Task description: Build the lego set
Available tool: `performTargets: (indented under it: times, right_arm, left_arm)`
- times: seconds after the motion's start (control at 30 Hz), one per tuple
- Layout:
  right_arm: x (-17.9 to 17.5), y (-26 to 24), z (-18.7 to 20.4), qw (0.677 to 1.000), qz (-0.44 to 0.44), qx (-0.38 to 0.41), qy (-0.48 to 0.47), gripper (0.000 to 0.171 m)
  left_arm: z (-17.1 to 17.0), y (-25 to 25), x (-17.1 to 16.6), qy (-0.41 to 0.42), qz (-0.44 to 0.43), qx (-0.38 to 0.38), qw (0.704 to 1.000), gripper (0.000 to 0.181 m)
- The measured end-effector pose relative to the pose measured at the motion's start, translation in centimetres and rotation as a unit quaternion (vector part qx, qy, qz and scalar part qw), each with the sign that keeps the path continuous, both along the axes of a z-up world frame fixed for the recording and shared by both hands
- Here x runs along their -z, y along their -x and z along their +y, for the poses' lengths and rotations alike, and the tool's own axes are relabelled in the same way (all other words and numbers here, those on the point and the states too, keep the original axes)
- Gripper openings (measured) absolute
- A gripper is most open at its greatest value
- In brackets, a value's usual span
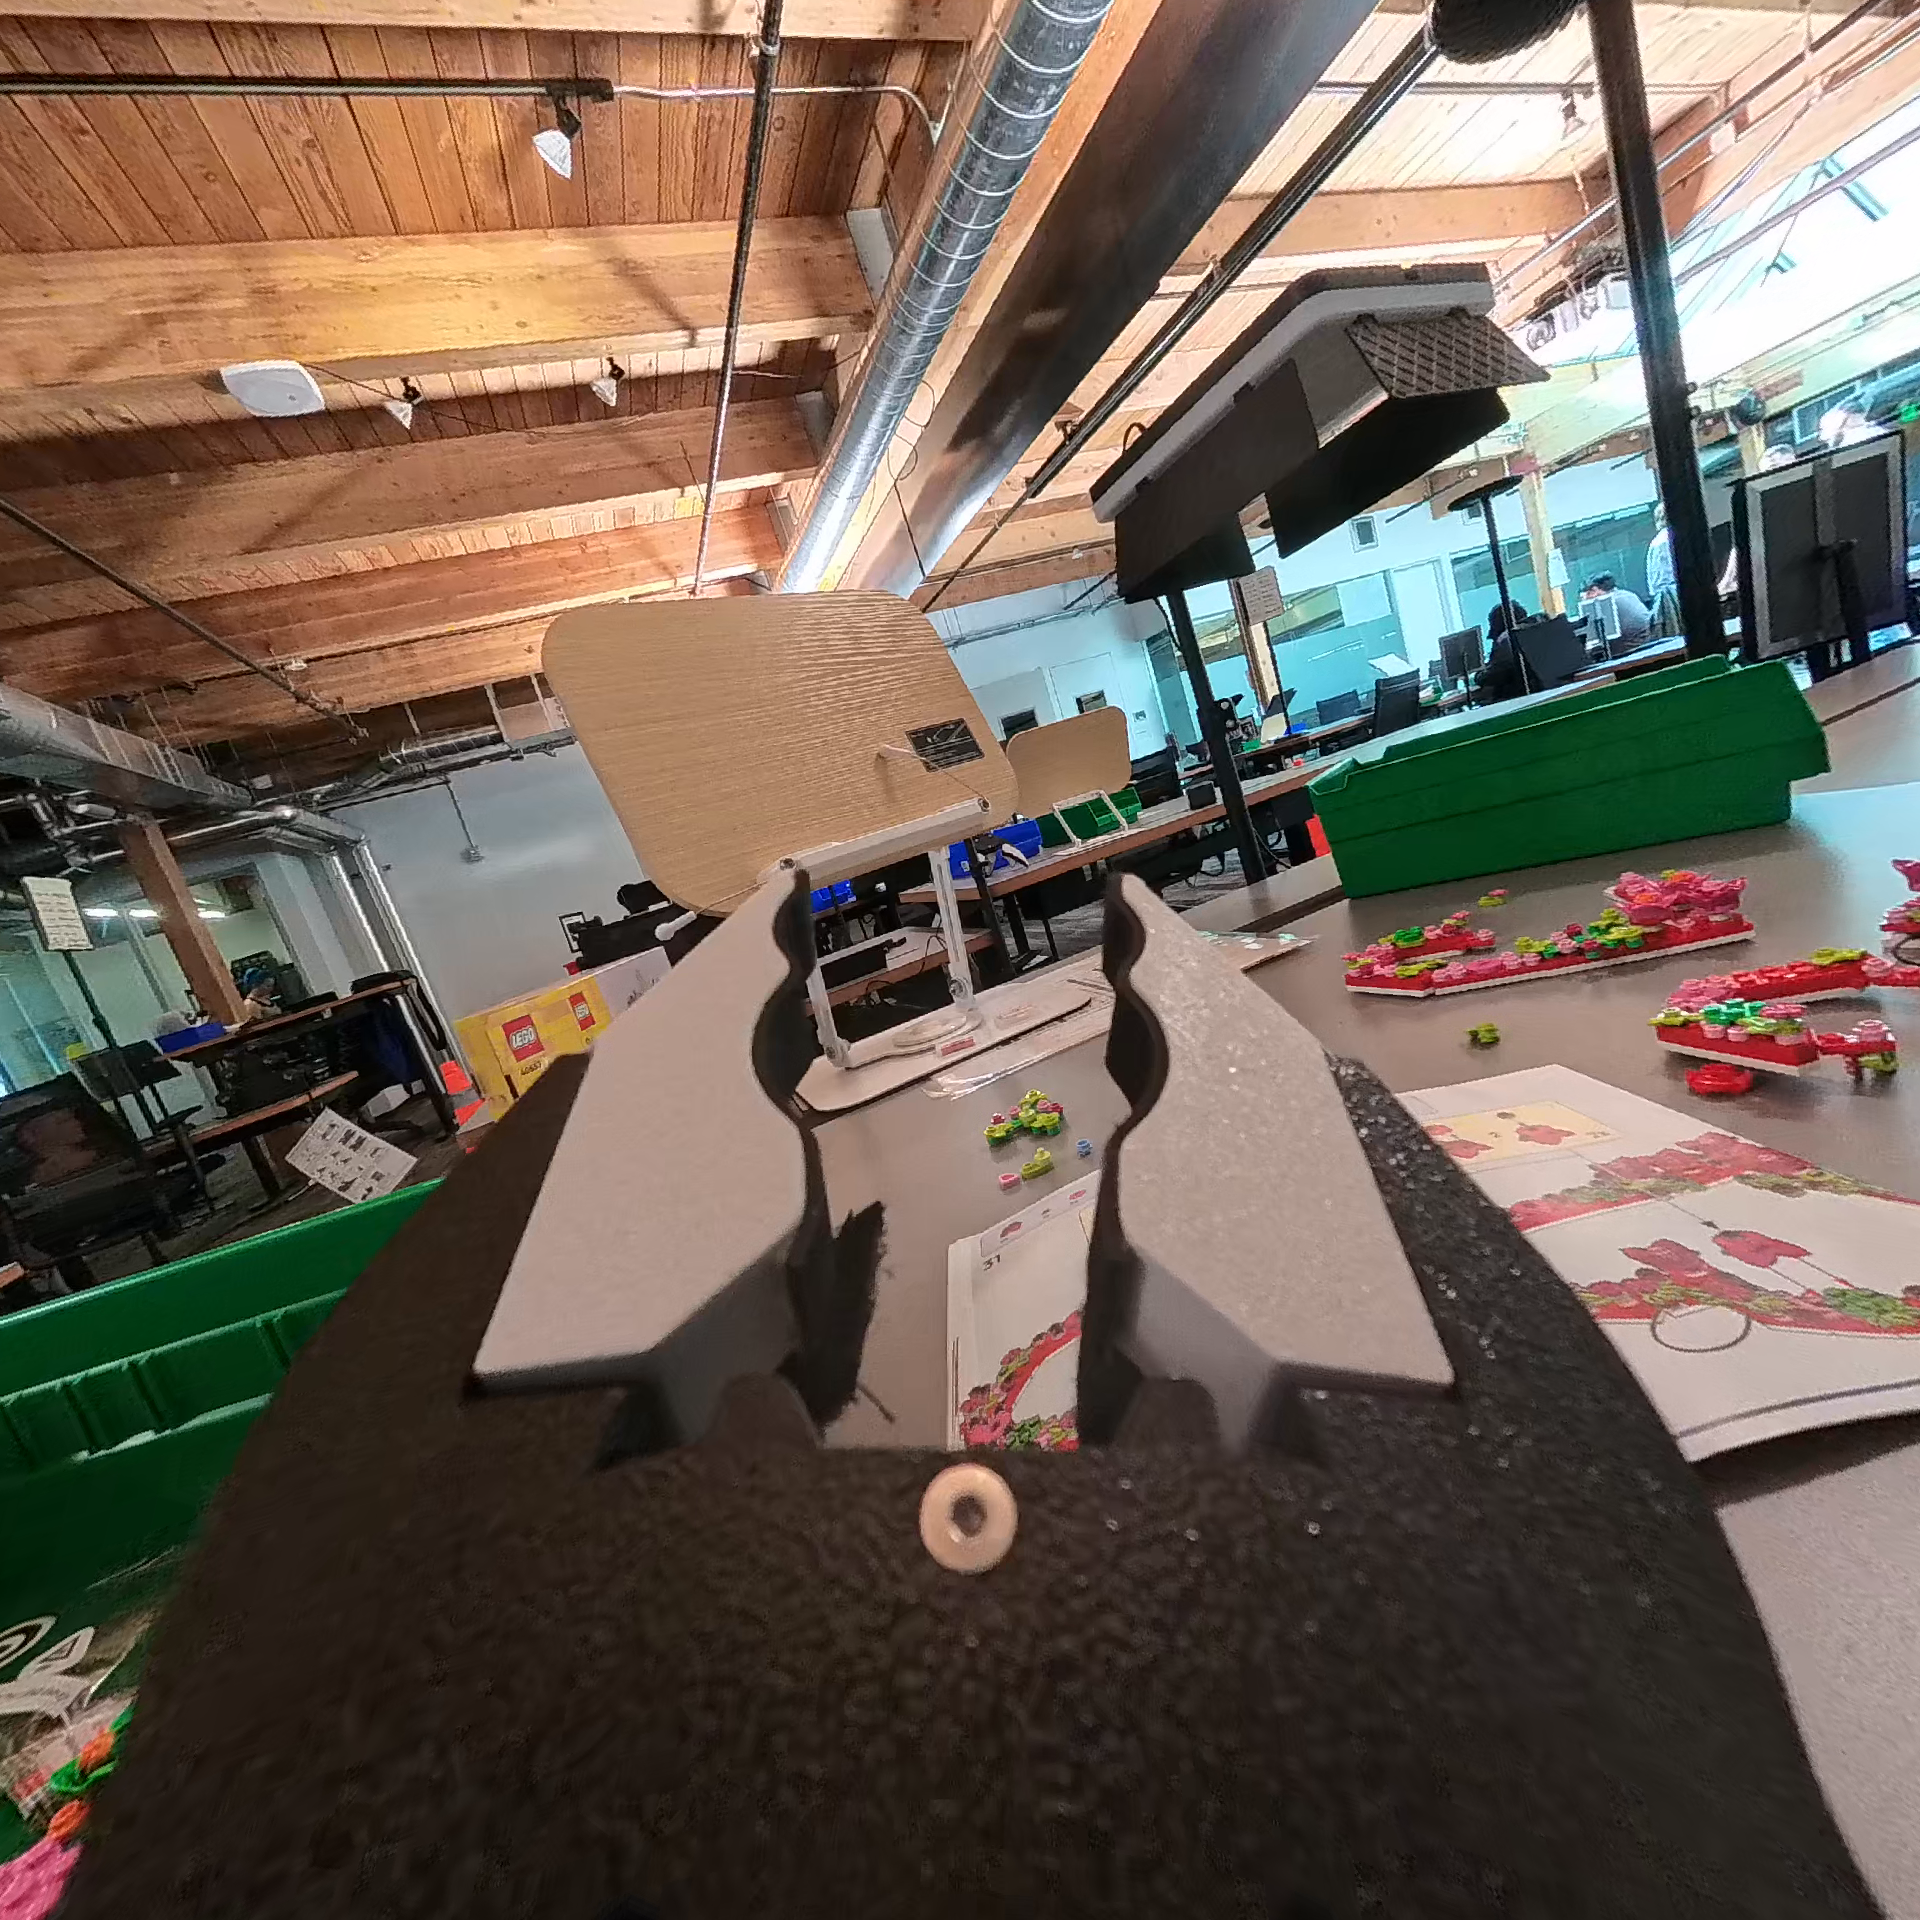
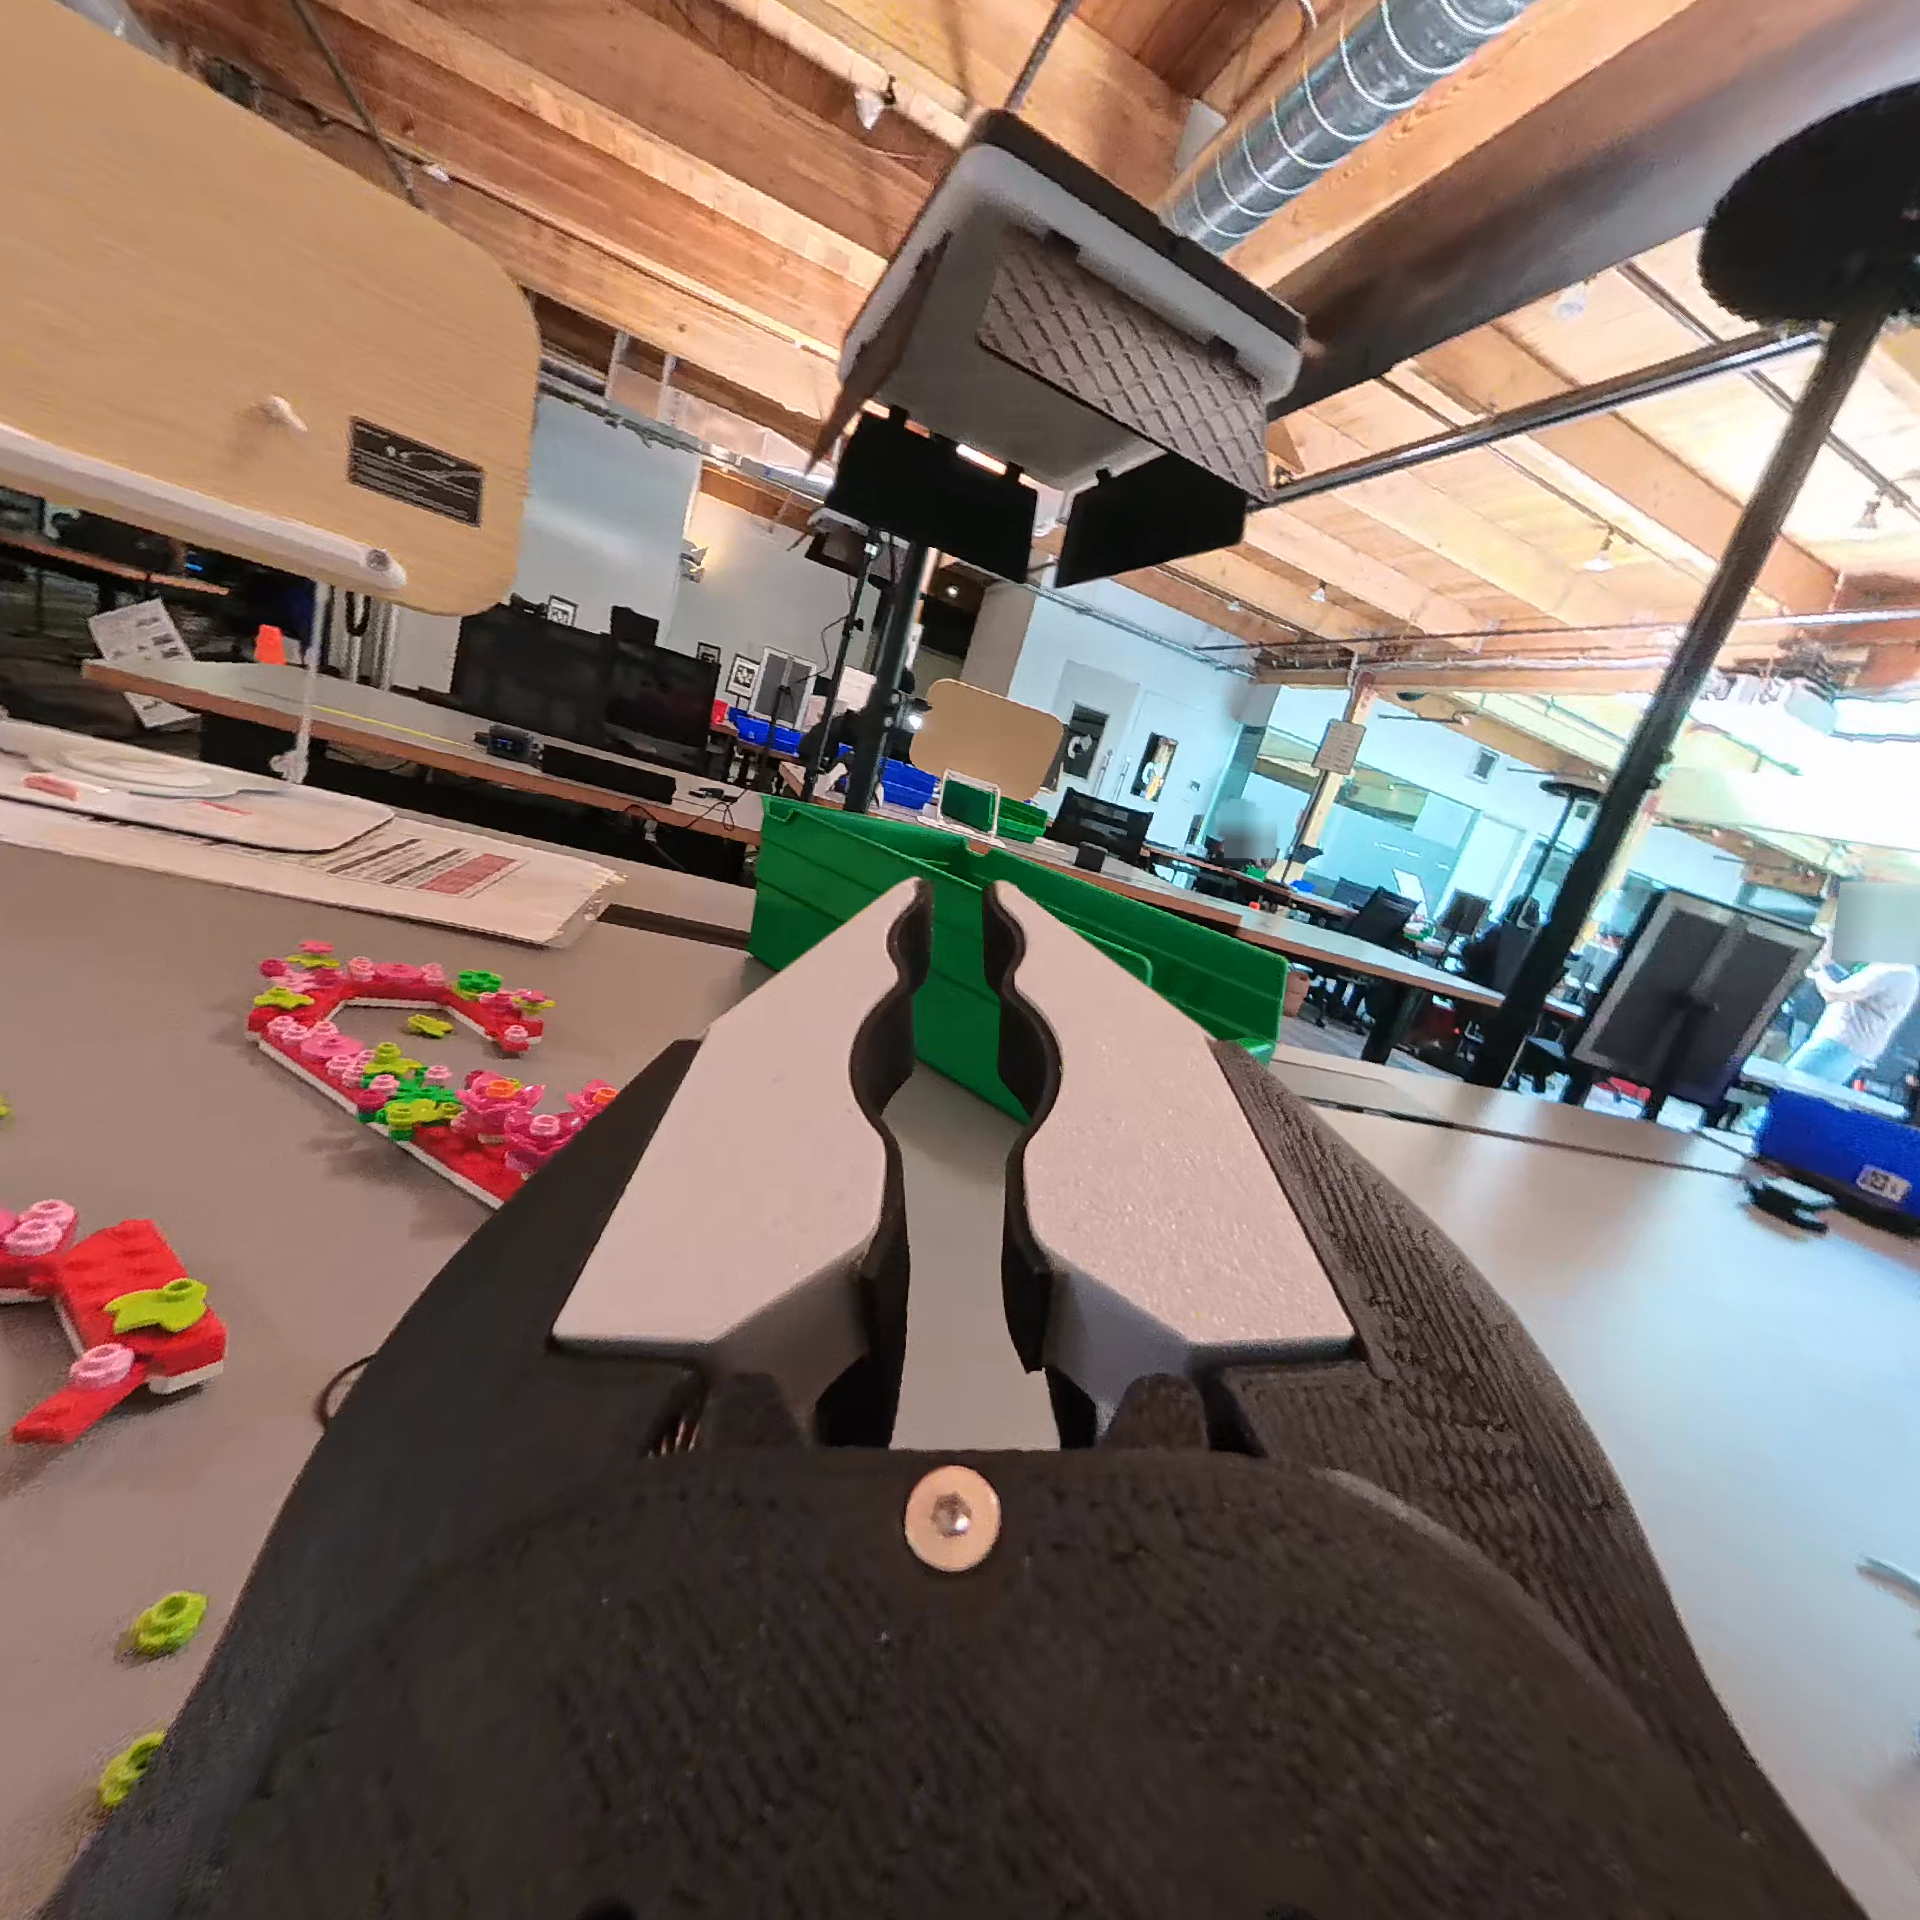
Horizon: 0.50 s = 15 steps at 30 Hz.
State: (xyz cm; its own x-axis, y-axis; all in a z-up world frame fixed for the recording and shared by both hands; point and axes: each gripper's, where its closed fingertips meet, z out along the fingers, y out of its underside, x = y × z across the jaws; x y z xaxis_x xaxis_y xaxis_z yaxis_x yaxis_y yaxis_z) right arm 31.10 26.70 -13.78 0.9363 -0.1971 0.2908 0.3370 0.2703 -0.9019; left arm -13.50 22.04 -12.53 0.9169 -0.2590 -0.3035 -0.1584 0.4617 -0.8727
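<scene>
Several flat red lego strips [image 1: 1548, 948] lie on the grey worktop [image 1: 1455, 997], each one covered with pink and lime-green flower pieces. An angular red frame [image 2: 384, 1049] with the same flowers lies flat; near it lies a smaller red piece [image 2: 125, 1320] with one green leaf. Loose green pieces [image 1: 1023, 1120] are scattered apart. The open booklet [image 1: 1662, 1247] lies flat.

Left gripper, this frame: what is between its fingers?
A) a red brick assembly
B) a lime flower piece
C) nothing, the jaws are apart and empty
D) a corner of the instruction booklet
C: the left gripper has its jaws apart with only the grey table and, farther off, the instruction booklet seen through the gap; the loose flower pieces lie on the table beyond it.
</scene>
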Motion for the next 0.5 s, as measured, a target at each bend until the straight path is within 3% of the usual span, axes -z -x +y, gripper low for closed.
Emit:
performTargets:
  times: [0.5]
  right_arm:
    - [0.3,1.3,0.4,0.999,-0.035,-0.011,0.012,0.007]
  left_arm:
    - [0.0,0.0,0.1,0.006,-0.004,0.005,1.000,0.053]
